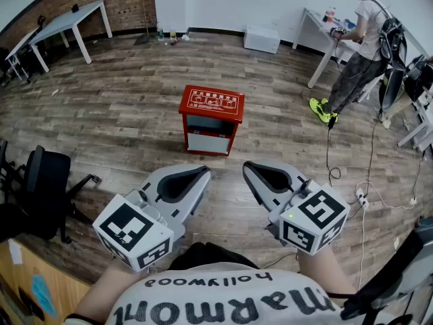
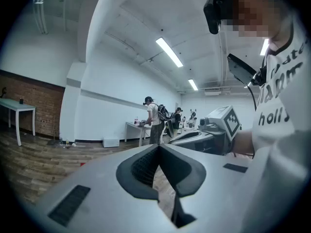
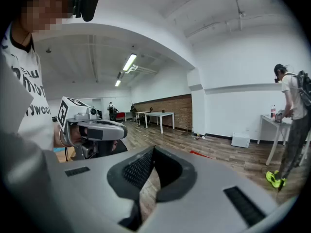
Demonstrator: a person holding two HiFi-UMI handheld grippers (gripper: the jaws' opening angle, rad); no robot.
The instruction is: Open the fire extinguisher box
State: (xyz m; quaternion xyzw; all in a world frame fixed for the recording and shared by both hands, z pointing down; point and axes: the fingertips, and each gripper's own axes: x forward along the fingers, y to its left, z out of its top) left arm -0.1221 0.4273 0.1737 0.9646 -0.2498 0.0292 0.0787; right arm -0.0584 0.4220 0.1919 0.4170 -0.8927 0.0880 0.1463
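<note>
The red fire extinguisher box (image 1: 211,119) stands on the wood floor ahead of me, its lid down and its front panel closed. My left gripper (image 1: 204,172) is held near my body, well short of the box, its jaws shut with nothing between them. My right gripper (image 1: 247,166) hangs beside it, a little to the right, jaws also shut and empty. In the left gripper view the left gripper (image 2: 158,146) looks across the room with the right gripper (image 2: 214,130) beside it. In the right gripper view the right gripper (image 3: 153,150) shows a red edge of the box (image 3: 200,154) just past its jaws.
A person (image 1: 357,53) stands at a white table (image 1: 318,29) at the back right. Cables and a power strip (image 1: 360,196) lie on the floor to the right. A black office chair (image 1: 44,188) sits at the left. Another white table (image 1: 66,24) stands at the back left.
</note>
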